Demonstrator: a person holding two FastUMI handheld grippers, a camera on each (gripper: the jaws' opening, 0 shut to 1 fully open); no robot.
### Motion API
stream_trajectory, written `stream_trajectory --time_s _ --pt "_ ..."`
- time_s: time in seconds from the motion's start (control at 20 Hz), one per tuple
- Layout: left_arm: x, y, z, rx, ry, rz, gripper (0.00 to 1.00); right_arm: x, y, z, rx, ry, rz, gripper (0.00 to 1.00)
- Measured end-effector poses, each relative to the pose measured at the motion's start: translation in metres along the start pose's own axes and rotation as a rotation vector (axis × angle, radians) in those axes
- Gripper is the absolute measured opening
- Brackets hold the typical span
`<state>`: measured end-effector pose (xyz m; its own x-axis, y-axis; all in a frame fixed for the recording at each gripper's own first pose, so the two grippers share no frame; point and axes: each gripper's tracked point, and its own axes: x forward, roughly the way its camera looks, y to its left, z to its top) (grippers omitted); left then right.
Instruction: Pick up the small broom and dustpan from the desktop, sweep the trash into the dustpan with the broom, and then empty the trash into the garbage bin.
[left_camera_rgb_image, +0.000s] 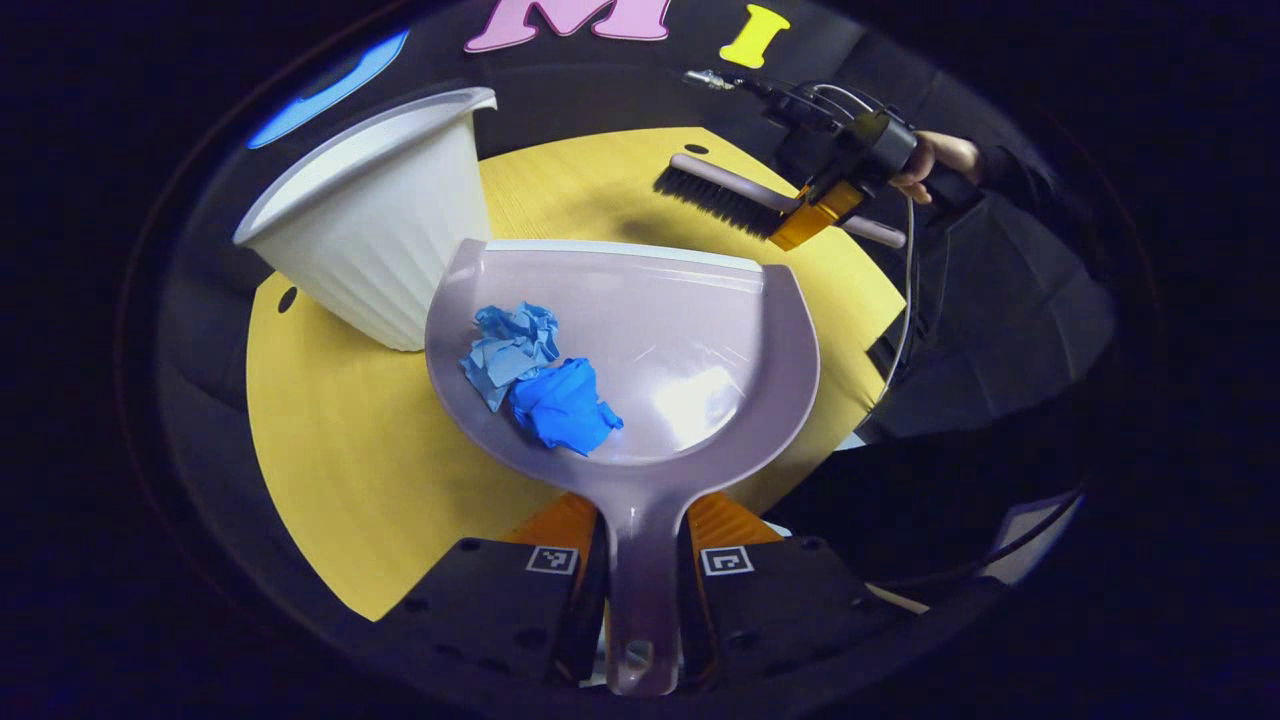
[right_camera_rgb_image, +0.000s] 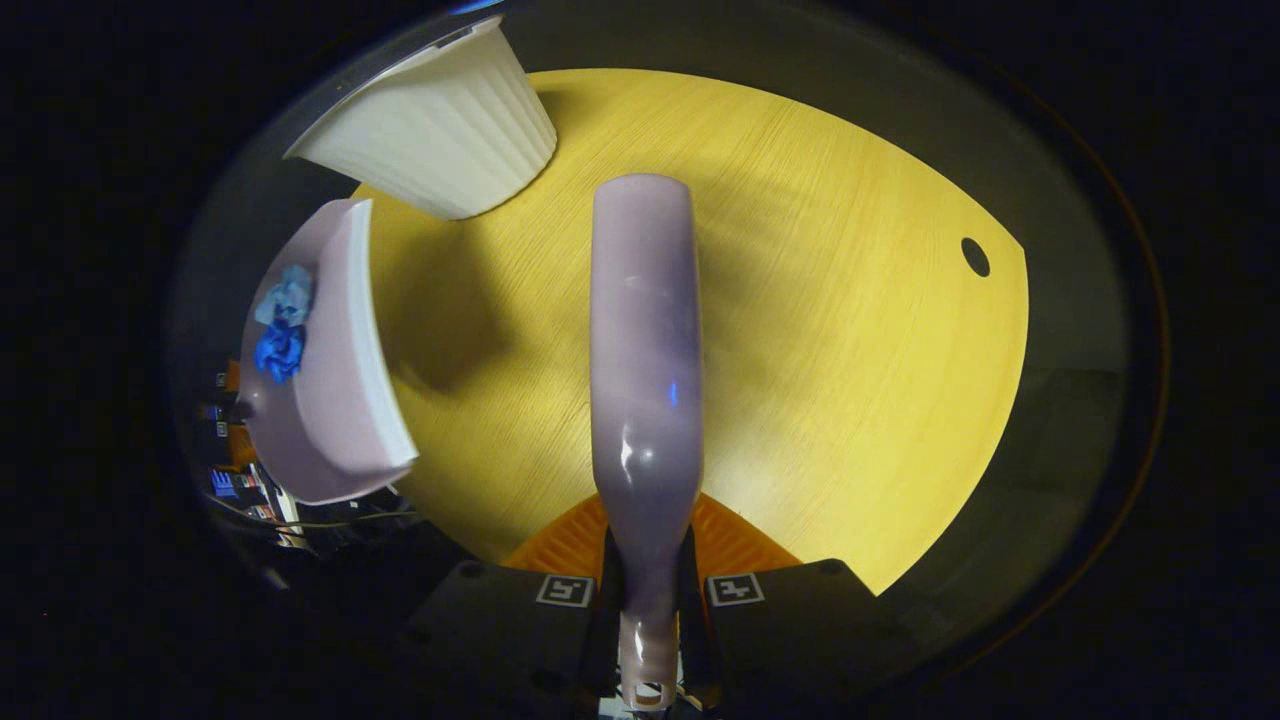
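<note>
A: In the left gripper view, what do the left tongs (left_camera_rgb_image: 640, 590) hold?

B: They are closed on the handle of the pale lilac plastic dustpan (left_camera_rgb_image: 640, 330), lifted above the round yellow wooden desk (left_camera_rgb_image: 340, 470). Two crumpled blue paper balls (left_camera_rgb_image: 535, 375) lie inside it. The white ribbed plastic bin (left_camera_rgb_image: 385, 230) stands just beside. Farther off, the right tongs (left_camera_rgb_image: 815, 215) grip the black-bristled lilac broom (left_camera_rgb_image: 740, 200).

A: And the right gripper view?

B: The right tongs (right_camera_rgb_image: 648, 610) clamp the broom (right_camera_rgb_image: 645, 350) handle. The dustpan (right_camera_rgb_image: 330, 380) is at the left, near the bin (right_camera_rgb_image: 440, 130).
</note>
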<state>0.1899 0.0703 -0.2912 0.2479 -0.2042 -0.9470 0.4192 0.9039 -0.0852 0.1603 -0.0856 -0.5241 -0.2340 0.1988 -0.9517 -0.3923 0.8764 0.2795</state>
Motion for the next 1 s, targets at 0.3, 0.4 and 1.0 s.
stream_trajectory --time_s 0.3,0.4,1.0 --pt "-0.042 0.018 0.038 -0.068 -0.121 0.106 0.28 -0.013 -0.008 -0.013 0.013 -0.053 0.035 0.27" --pt "-0.055 0.047 0.054 -0.082 -0.128 0.210 0.27 -0.013 -0.011 -0.017 0.025 -0.071 0.046 0.27" --pt "0.023 0.200 0.185 0.112 0.176 0.492 0.28 -0.018 -0.003 -0.037 0.227 -0.163 0.178 0.27"
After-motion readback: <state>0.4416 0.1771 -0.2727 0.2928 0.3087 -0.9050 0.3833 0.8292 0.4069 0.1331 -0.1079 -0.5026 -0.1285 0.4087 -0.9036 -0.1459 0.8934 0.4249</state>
